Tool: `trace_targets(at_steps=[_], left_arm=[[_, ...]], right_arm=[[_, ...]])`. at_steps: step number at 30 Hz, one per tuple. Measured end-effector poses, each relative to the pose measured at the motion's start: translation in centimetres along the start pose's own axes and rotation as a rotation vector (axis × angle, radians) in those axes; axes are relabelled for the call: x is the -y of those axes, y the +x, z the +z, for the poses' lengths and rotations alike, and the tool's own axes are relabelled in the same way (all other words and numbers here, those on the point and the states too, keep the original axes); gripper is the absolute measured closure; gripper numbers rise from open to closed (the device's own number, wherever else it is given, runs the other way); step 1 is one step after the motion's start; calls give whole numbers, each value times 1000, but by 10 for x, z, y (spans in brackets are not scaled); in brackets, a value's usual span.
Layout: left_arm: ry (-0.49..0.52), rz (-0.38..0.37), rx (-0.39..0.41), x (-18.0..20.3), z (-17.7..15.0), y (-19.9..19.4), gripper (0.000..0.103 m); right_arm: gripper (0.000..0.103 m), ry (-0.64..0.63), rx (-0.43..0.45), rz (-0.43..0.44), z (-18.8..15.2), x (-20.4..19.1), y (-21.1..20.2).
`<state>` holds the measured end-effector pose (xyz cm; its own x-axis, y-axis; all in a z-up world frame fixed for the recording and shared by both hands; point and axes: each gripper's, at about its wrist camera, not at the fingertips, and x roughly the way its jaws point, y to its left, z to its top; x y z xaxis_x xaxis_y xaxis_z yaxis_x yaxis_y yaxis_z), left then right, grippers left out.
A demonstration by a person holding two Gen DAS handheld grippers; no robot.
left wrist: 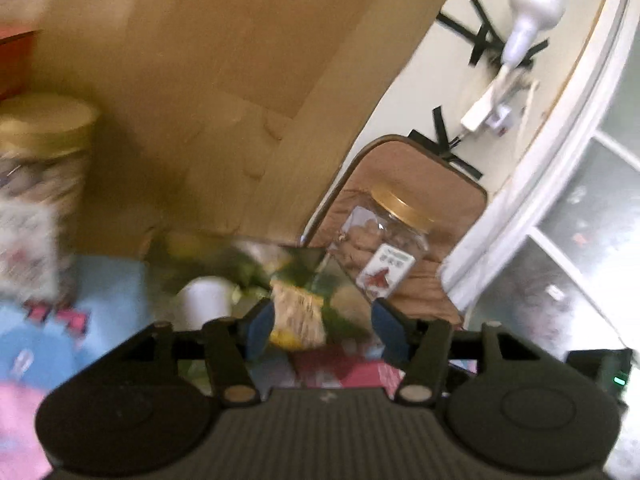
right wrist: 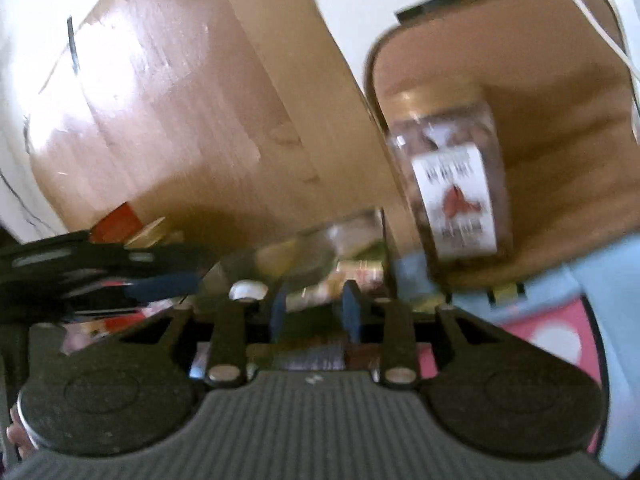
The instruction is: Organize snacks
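Observation:
My left gripper point(left wrist: 322, 330) is open, its blue pads either side of a yellow and green snack packet point(left wrist: 298, 316) without clearly touching it. A clear jar with a gold lid point(left wrist: 384, 248) stands in a brown tray point(left wrist: 440, 184) beyond it. My right gripper point(right wrist: 314, 314) has its jaws partly closed around a blurred snack packet point(right wrist: 320, 292); whether the pads touch it is unclear. The same jar point(right wrist: 452, 184) stands in the tray point(right wrist: 560, 120) to the upper right. The left gripper's blue finger point(right wrist: 160, 286) shows at the left of the right wrist view.
A large cardboard box point(left wrist: 224, 60) stands behind the snacks, also in the right wrist view point(right wrist: 192, 100). Another gold-lidded jar point(left wrist: 44, 148) stands at far left. A white cup point(left wrist: 206, 300) lies among packets. A blue and pink mat point(right wrist: 560, 320) covers the surface.

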<state>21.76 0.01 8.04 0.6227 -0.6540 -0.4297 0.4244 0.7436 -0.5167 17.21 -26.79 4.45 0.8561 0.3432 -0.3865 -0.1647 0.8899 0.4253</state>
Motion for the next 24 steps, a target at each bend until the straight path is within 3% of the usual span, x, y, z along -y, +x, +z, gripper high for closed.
trace_targets(at_steps=[3, 7, 11, 15, 18, 20, 22, 24], left_arm=[[-25, 39, -24, -20, -28, -25, 39], [-114, 143, -114, -52, -52, -21, 37], [-229, 111, -194, -70, -66, -6, 36], [-244, 81, -186, -62, -71, 0, 34], [-264, 57, -185, -55, -75, 5, 44], [-285, 35, -192, -51, -79, 8, 55], [-289, 25, -210, -48, -83, 10, 76], [-269, 51, -203, -43, -88, 13, 81]], right_arm=[[67, 65, -70, 43, -20, 12, -15], [67, 183, -200, 74, -47, 19, -9], [69, 243, -284, 72, -62, 17, 3], [69, 293, -327, 93, -63, 13, 12], [75, 333, -358, 135, -68, 6, 17], [83, 303, -369, 162, -74, -5, 16], [90, 286, -362, 192, -78, -16, 10], [92, 248, -343, 190, -79, -26, 2]])
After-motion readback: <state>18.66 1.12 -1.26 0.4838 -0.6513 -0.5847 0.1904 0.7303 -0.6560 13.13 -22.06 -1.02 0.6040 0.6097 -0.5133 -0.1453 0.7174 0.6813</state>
